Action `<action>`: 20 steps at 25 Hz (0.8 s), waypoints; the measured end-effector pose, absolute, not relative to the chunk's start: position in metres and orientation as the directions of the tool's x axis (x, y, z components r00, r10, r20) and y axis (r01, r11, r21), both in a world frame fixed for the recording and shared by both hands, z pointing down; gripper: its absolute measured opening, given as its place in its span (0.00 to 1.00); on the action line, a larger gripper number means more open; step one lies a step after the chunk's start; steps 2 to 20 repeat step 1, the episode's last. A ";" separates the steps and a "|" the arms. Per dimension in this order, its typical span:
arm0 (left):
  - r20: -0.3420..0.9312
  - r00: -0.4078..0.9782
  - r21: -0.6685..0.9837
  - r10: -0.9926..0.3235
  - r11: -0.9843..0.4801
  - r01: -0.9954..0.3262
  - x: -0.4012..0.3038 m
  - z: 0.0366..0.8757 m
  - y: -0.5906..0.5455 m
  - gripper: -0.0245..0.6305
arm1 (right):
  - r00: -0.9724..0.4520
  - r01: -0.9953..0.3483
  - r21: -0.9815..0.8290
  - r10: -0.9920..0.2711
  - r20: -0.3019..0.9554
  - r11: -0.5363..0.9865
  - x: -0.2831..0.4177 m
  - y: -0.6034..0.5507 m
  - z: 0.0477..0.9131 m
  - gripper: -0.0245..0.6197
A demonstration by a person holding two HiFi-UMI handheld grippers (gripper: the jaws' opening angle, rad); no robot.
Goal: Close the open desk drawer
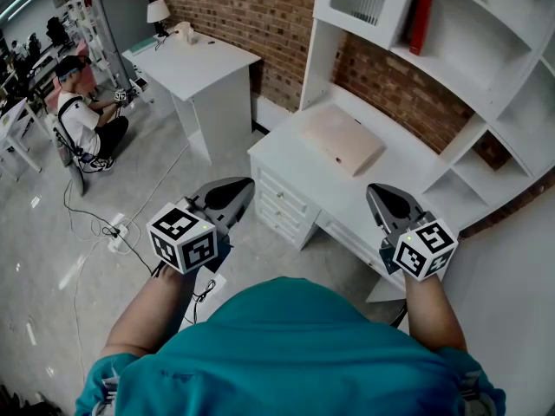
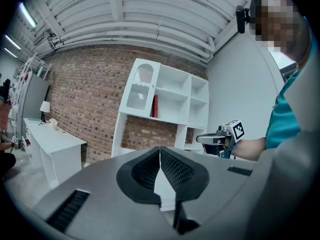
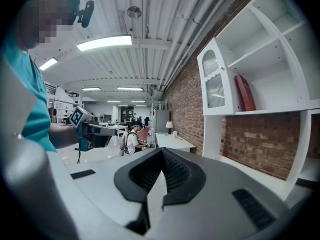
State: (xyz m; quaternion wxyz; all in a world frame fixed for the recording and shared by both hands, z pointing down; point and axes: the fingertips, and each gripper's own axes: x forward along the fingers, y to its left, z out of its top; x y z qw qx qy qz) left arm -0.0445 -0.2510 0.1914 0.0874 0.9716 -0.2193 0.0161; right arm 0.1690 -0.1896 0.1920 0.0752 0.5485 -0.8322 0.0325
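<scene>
Below centre in the head view are two claws. The left claw (image 1: 245,187) is at 8 o'clock and the right claw (image 1: 375,194) at 4 o'clock, both held in front of a white counter (image 1: 408,159). In each gripper view the jaws are pressed together with nothing between them.

One drawer (image 1: 347,235) sits under the counter's front edge, between the claws and nearer the right one. Its right end is hidden behind the right claw, and how far out it stands is hard to tell. Neither gripper view shows it. A stack of small drawers (image 1: 279,202) is at the counter's left end, count unclear.

On the counter lies one beige pad (image 1: 341,139). White shelves (image 1: 486,85) rise at 1 o'clock, cut off by the frame, holding one red book (image 1: 421,20).

A second counter (image 1: 204,59) at 11 o'clock carries one lamp (image 1: 158,10). One person (image 1: 85,121) sits at 10 o'clock, partly cut off. One cable (image 1: 143,206) trails over the floor.
</scene>
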 end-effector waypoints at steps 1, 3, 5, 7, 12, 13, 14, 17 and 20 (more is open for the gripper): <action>0.069 0.904 0.163 -0.422 -0.889 -0.428 -0.044 0.192 -0.251 0.06 | -0.387 -0.918 0.029 -0.908 0.161 0.397 0.169 -0.190 0.192 0.07; 0.069 0.904 0.163 -0.422 -0.889 -0.428 -0.044 0.192 -0.251 0.06 | -0.387 -0.918 0.029 -0.908 0.161 0.397 0.169 -0.190 0.192 0.07; 0.069 0.904 0.163 -0.422 -0.889 -0.428 -0.044 0.192 -0.251 0.06 | -0.387 -0.918 0.029 -0.908 0.161 0.397 0.169 -0.190 0.192 0.07; 0.069 0.904 0.163 -0.422 -0.889 -0.428 -0.044 0.192 -0.251 0.06 | -0.387 -0.918 0.029 -0.908 0.161 0.397 0.169 -0.190 0.192 0.07; 0.069 0.904 0.163 -0.422 -0.889 -0.428 -0.044 0.192 -0.251 0.06 | -0.387 -0.918 0.029 -0.908 0.161 0.397 0.169 -0.190 0.192 0.07; 0.069 0.904 0.163 -0.422 -0.889 -0.428 -0.044 0.192 -0.251 0.06 | -0.387 -0.918 0.029 -0.908 0.161 0.397 0.169 -0.190 0.192 0.07; 0.069 0.904 0.163 -0.422 -0.889 -0.428 -0.044 0.192 -0.251 0.06 | -0.387 -0.918 0.029 -0.908 0.161 0.397 0.169 -0.190 0.192 0.07; 0.069 0.904 0.163 -0.422 -0.889 -0.428 -0.044 0.192 -0.251 0.06 | -0.387 -0.918 0.029 -0.908 0.161 0.397 0.169 -0.190 0.192 0.07; 0.069 0.904 0.163 -0.422 -0.889 -0.428 -0.044 0.192 -0.251 0.06 | -0.387 -0.918 0.029 -0.908 0.161 0.397 0.169 -0.190 0.192 0.07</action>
